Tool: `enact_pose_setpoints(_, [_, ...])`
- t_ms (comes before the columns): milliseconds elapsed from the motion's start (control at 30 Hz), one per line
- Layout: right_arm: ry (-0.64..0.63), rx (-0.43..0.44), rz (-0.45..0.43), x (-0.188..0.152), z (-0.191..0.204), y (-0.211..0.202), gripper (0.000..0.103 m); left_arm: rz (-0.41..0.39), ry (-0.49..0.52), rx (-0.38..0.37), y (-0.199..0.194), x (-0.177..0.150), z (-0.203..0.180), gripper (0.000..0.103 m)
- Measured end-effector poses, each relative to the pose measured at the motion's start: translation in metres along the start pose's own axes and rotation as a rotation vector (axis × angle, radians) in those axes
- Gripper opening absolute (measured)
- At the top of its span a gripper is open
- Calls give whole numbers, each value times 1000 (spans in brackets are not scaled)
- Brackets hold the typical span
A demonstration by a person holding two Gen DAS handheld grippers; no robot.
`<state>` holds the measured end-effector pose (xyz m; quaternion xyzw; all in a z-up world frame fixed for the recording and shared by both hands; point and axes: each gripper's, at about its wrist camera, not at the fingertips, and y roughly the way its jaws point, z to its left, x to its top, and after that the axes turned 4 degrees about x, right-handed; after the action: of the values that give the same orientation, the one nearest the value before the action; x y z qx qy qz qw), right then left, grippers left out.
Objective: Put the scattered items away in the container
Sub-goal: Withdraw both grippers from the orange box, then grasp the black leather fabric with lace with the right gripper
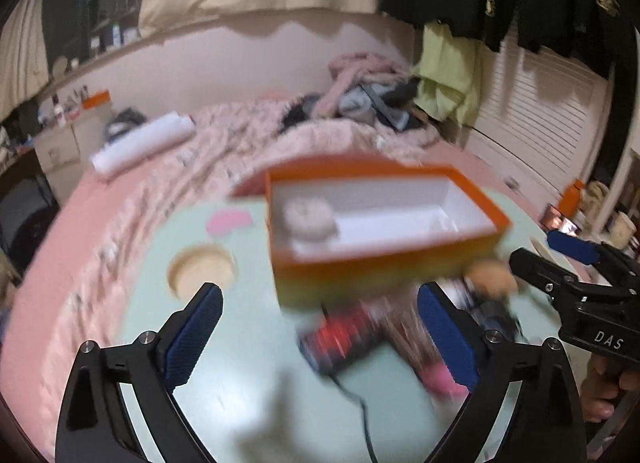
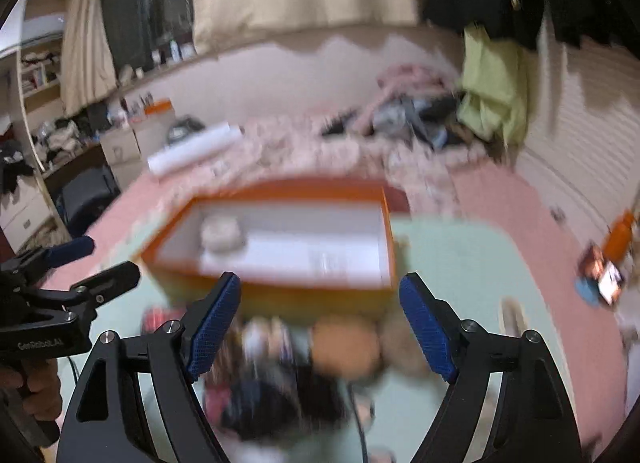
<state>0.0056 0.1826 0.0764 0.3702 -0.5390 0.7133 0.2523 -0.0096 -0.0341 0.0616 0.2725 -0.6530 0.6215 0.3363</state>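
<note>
Both tongs, left (image 1: pixel 320 339) and right (image 2: pixel 320 327), gape apart with nothing held, so I'd steady the right over the blurred clutter (image 2: pixel 344 347) just ahead, then lift into the orange box (image 2: pixel 276 287) beyond.

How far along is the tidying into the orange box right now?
Barely started. The orange box holds one round pale item. Nothing is in hand: the left hand-held gripper and right hand-held gripper are both open. A blurred pile of items, including a tan round one, remains on the table.
</note>
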Motion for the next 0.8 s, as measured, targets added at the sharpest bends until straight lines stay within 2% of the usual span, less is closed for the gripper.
enact_pose_setpoints(100, [13,39,45,-28,-3,-13,81,21,-23,-24,-7,-30,-2,98])
enact_pose_setpoints(233, [-34,21,88,-54,-4,-22,81,31,-17,69,-7,-62,-6,98])
enact_pose_setpoints(333, [-87,-2,101,-71,-1,-23,81,104,-16,72,9,-69,-6,98])
enact_pose_setpoints(500, [-122,-60,145,-91,-2,-8,81,135,9,112,17,-71,-10,103])
enact_pose_setpoints(533, [-122,-60,156,-94,-3,-5,83,135,11,109,17,-71,-10,103])
enact_pose_setpoints(600, [-88,-9,157,-95,-9,-1,90,133,11,105,17,-72,-10,103])
enact_pose_setpoints(667, [-78,-28,153,-95,-14,2,103,128,12,103,17,-73,-10,103])
enact_pose_setpoints(800, [-84,-16,119,-96,-20,3,103,117,18,96,18,-75,-10,103])
